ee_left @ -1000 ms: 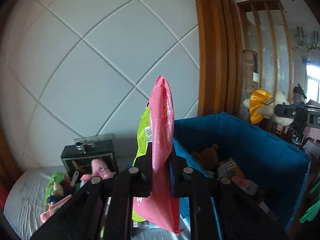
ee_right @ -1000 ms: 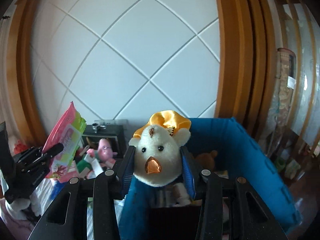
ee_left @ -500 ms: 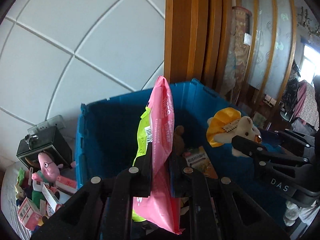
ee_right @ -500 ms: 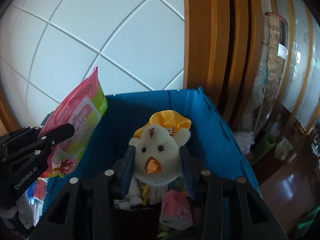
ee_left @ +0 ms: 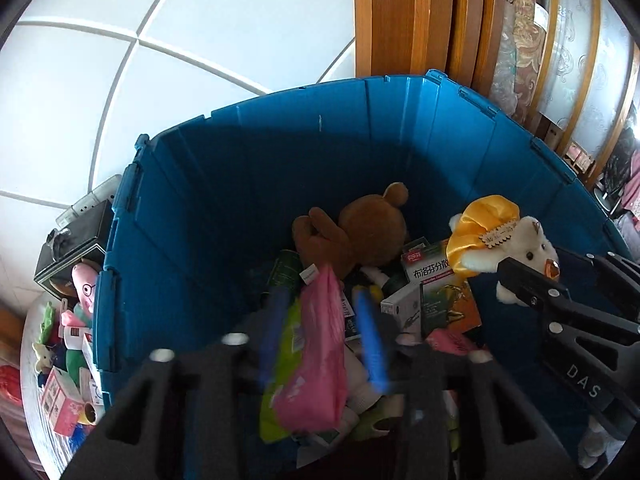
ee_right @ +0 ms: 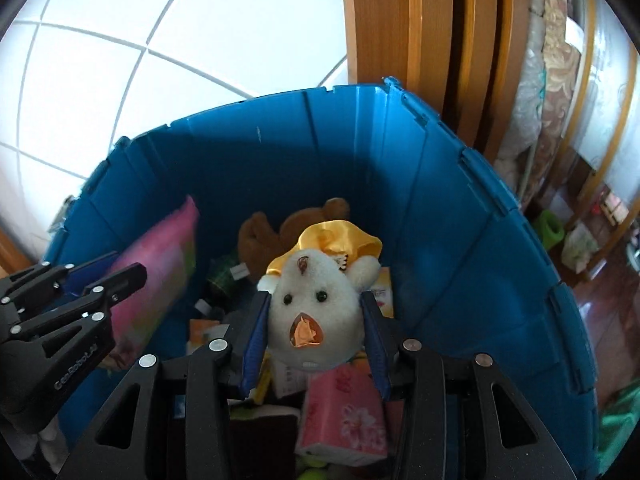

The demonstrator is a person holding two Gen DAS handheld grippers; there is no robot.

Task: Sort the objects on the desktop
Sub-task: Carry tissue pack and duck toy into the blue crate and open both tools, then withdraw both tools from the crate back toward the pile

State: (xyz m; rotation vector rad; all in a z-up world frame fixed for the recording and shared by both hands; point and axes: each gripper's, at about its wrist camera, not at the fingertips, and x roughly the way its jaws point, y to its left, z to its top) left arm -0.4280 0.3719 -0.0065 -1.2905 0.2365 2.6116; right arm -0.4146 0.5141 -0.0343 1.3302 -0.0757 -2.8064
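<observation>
The pink wipes packet (ee_left: pixel 320 344) is observed between the blue pads of the left gripper (ee_left: pixel 322 332), above the clutter inside the blue bin (ee_left: pixel 224 184). The jaws of this gripper have just been opening: the packet, clamped upright half a second ago, is now seen blurred and leaning, with a gap visible on either side of it. It is judged to be released and on its way down into the bin — whether it has already landed cannot be told from the blur.

The white plush toy (ee_right: pixel 312 320), with its yellow bonnet, is held by the head between the pads of the right gripper (ee_right: pixel 314 344); the pads are pressed against both cheeks and the opening is unchanged. The toy is positioned over the interior of the bin, above a pink tissue pack (ee_right: pixel 344 416) and near the brown teddy bear (ee_left: pixel 360 232) lying on boxes at the bottom.

Compared with a second ago, both grippers are now found over the bin and pitched downward into it, where earlier they faced the tiled wall with the bin ahead. One item is thus judged as good as deposited; the second is in place for release but not yet let go.

Outside the bin, on the left — a pink pig figure (ee_left: pixel 86 284) and small cartons (ee_left: pixel 64 404) are noted on the table (ee_left: pixel 32 408), judged still unsorted.
</observation>
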